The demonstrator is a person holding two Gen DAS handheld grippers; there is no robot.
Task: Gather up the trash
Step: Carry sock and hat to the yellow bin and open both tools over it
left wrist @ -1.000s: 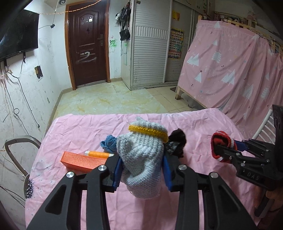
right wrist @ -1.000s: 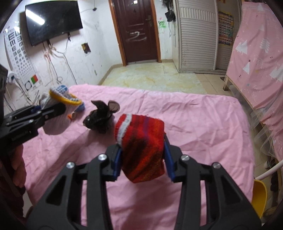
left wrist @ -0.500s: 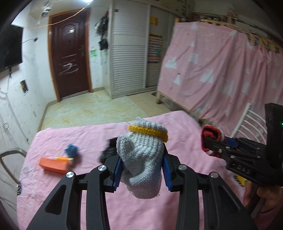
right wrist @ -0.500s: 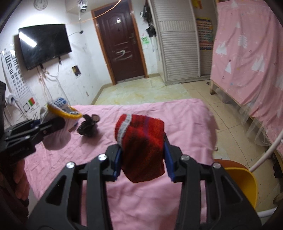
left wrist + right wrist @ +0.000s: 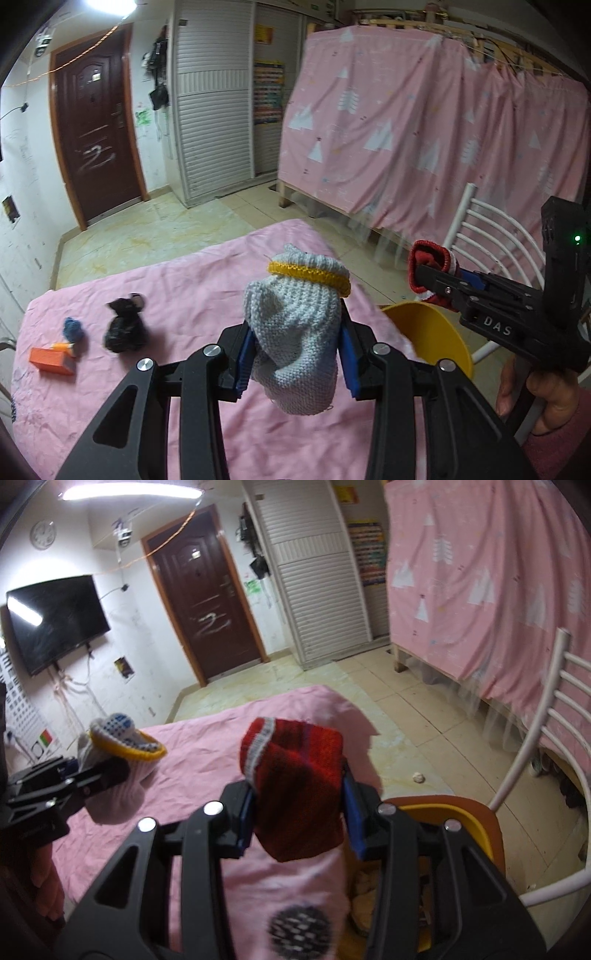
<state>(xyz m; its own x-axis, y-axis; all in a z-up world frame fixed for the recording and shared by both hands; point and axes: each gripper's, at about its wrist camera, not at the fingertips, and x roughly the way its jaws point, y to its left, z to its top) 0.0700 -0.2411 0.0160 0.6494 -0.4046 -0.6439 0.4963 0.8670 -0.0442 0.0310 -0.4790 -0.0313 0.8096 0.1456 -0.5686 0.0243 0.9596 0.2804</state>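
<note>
Beside table's right edge, over yellow bin (image 5: pixel 476 823): both tongs carrying cloth trash. Left gripper (image 5: pixel 295 354) clamped on grey knitted glove (image 5: pixel 295 332), jaws narrowed round its middle, glove hanging above pink tablecloth (image 5: pixel 184 280). Right gripper (image 5: pixel 299 805) clamped on red knitted glove (image 5: pixel 295 775), near bin rim. Advice: bring each glove fully over bin mouth before release; drop red first, nearer. Black crumpled bag (image 5: pixel 123 328), orange box (image 5: pixel 51 360) left on cloth, well apart from tongs.
</note>
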